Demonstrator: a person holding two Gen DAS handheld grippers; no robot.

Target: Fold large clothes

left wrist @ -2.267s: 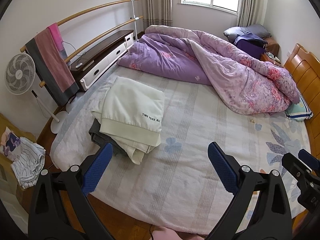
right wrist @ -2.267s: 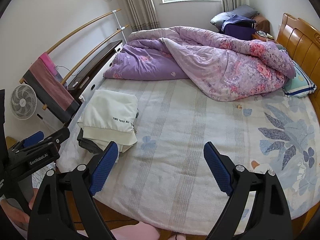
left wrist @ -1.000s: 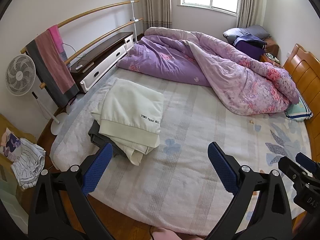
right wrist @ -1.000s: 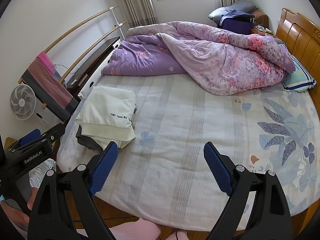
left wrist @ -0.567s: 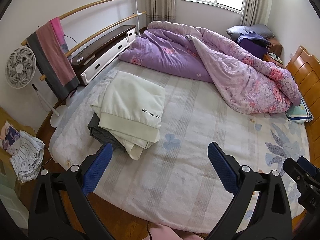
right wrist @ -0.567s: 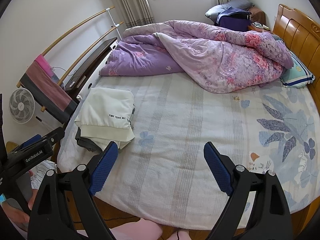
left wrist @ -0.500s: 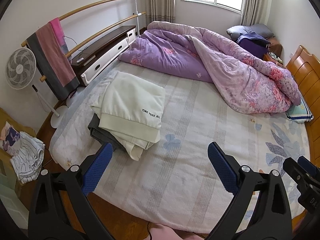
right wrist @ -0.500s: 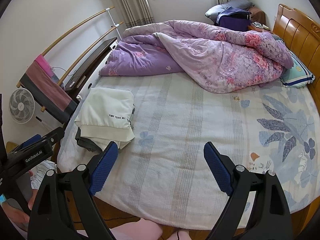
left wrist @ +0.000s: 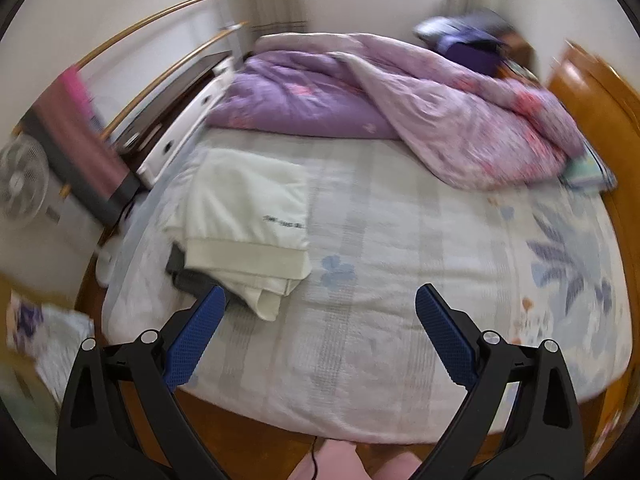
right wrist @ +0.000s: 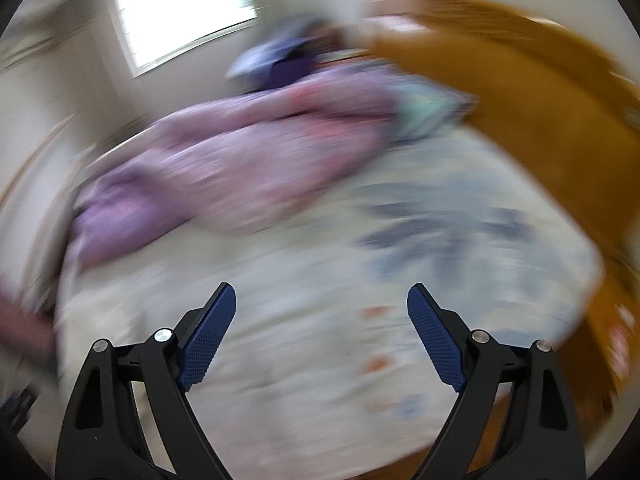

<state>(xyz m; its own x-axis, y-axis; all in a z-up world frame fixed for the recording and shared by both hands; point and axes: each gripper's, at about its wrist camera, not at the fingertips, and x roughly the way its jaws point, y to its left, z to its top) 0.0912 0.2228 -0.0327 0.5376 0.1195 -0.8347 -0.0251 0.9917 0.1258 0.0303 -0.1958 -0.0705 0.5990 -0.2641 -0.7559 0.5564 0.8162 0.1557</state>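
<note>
We are holding the left gripper (left wrist: 320, 300) and the right gripper (right wrist: 320, 300) wide open and empty over the bed (left wrist: 400, 320). Folded cream clothes (left wrist: 248, 216) are lying near its left edge.

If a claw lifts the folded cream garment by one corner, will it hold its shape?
Probably not. The cream garment is soft cloth in loose layers, so it would likely droop and unfold. It looks light for its bulk. It lies on a dark garment, which may drag along if pushed.

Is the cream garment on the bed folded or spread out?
Folded: the cream garment lies as a compact rectangle with stacked edges, on a dark garment.
</note>
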